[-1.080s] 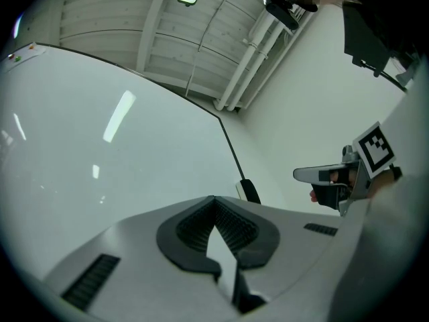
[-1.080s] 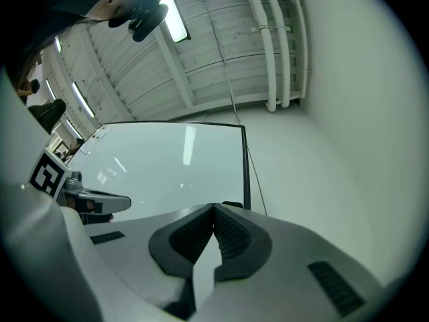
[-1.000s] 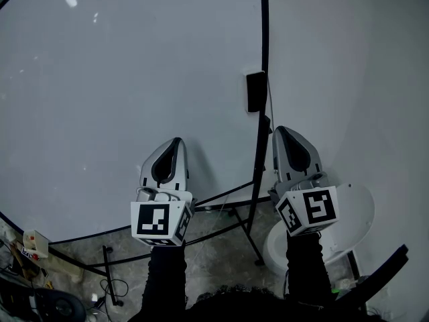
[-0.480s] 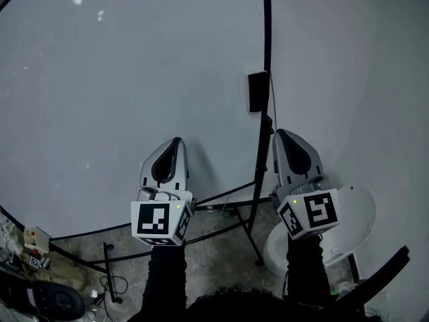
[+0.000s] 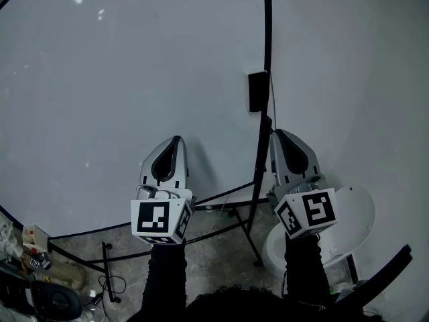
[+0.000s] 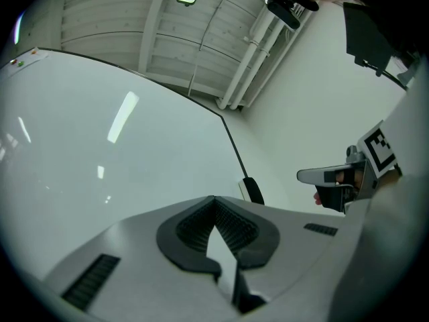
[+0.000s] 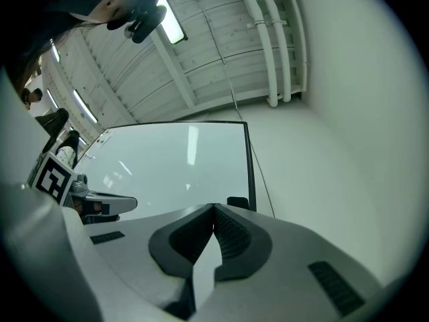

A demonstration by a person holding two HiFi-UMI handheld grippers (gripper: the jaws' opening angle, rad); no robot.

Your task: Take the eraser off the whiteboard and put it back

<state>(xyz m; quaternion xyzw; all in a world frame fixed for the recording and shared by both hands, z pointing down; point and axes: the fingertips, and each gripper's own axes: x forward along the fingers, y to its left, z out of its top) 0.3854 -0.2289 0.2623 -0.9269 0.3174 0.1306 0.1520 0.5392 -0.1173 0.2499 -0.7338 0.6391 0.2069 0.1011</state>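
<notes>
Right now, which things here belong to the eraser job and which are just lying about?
Job: eraser, at the right edge of the whiteboard; left gripper and right gripper, both shut, empty.
Lying about: white round object near the floor; clutter at lower left.

Small black rectangular eraser (image 5: pixel 257 91): upright, long side vertical, stuck flat on large white black-framed whiteboard (image 5: pixel 134 79), close against its right edge.

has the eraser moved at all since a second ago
No. The eraser sits at the same spot on the whiteboard, right beside its black edge strip, as in the earlier head views.
</notes>
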